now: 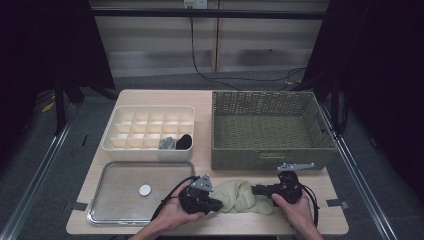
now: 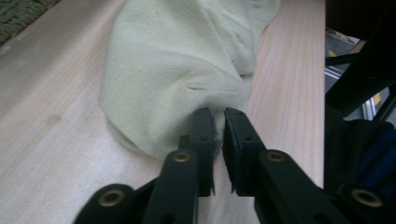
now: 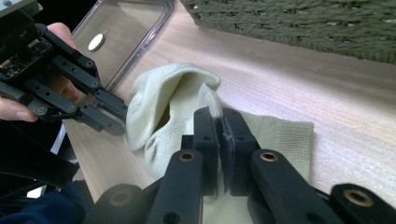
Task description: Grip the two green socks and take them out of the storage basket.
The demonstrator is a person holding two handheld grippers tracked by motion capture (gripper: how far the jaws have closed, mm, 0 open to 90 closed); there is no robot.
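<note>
Pale yellow-green knit, soft and limp: that is how I read the sock in the high view, bunched on the table near its front edge, between my two grippers and in front of the basket. Its long axis runs left to right across the table. The left gripper meets its left end, the right gripper its right end. I judge it light, not fragile, with no stiffness to carry its own shape, so it should sag wherever it isn't held.

In the left gripper view, the left gripper has its jaws clenched on a fold at the rounded end of the sock; the fabric puckers where they bite. From here the sock stretches away along the wood.

In the right gripper view, the right gripper is pinched shut on the sock, with a thin layer of cloth between the jaws. The flat part lies toward the right, the bunched, rolled part toward the left gripper beyond. A grip on a doubled fold looks safest to me; a single layer may slip out.
</note>
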